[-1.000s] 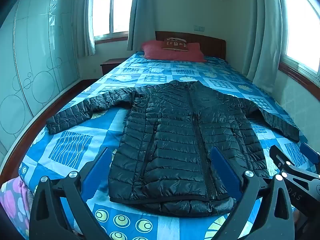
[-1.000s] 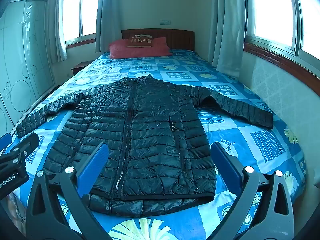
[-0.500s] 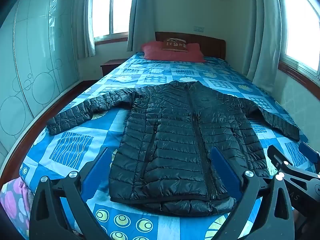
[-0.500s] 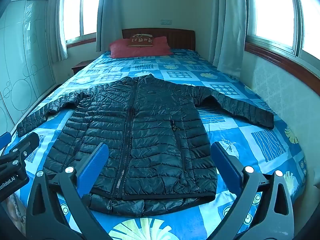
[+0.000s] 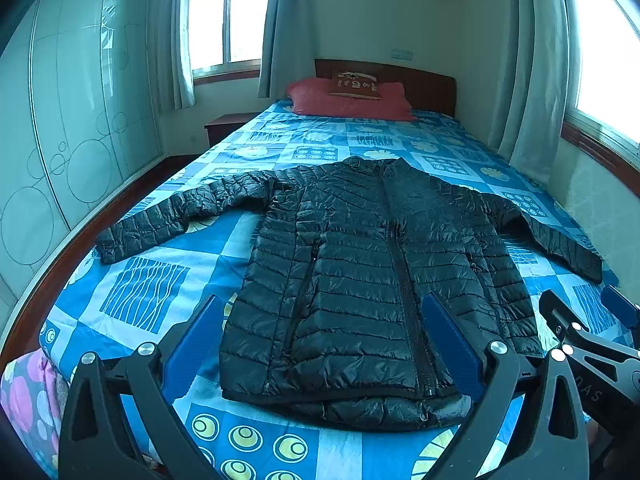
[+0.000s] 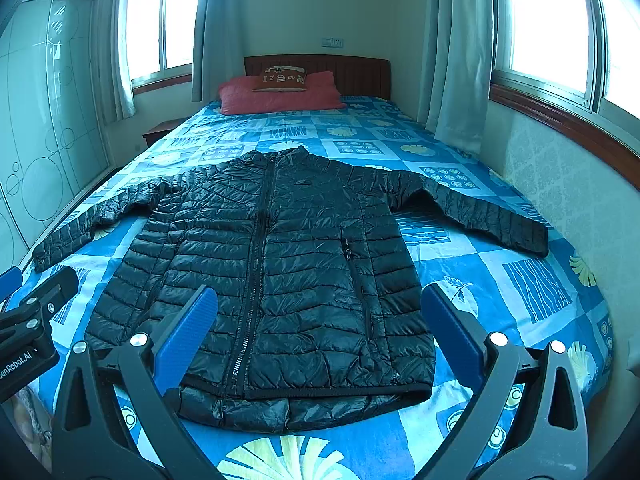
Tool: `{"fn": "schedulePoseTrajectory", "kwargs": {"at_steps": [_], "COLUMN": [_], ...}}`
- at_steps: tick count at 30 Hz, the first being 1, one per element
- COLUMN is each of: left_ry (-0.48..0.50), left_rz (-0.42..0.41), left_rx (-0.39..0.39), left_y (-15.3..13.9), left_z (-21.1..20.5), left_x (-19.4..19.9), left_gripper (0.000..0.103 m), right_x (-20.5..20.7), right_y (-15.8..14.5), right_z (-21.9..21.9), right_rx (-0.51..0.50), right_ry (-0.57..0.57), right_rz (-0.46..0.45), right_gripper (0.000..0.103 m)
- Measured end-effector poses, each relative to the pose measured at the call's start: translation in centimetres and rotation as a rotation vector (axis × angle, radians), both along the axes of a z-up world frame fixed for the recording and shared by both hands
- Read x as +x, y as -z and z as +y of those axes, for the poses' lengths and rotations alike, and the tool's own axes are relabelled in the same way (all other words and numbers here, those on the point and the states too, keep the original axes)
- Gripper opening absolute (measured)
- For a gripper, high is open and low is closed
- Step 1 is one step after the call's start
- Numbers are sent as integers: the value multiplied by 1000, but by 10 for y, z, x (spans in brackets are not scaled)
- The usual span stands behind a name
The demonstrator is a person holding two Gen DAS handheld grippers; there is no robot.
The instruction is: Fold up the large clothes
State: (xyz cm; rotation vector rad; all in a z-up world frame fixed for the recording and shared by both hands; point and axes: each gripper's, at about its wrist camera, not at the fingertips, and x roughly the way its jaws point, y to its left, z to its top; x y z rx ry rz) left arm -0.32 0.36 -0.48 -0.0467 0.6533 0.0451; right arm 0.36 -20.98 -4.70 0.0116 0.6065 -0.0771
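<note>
Black quilted jacket [image 5: 360,280] lies flat, zipped, sleeves spread, on the blue bed [image 5: 152,292]. Left hand-held gripper [image 5: 320,336] and right hand-held gripper [image 6: 320,320] hover near its hem, jaws wide apart, empty.

A home bedroom is showing here: a bed [image 5: 280,148] in a blue patterned cover is filling the room, with a red pillow [image 5: 348,100] lying against a wooden headboard [image 5: 432,84]. Curtains [image 5: 280,28] are hanging beside bright windows [image 5: 224,12], and a tall wardrobe [image 5: 72,112] is standing along the wall by a nightstand [image 5: 224,126].
</note>
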Motion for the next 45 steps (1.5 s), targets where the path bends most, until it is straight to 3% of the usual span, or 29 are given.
{"fn": "schedulePoseTrajectory", "kwargs": {"at_steps": [45], "left_ry": [-6], "left_rz": [15], "left_rx": [-2], "left_y": [5], "left_z": [4], "left_x": [1], "left_gripper": [98], "right_x": [2], "right_y": [5], "right_z": [3], "right_rx": [-1], "right_ry": [-1], "right_rz": [5], "right_gripper": [101]}}
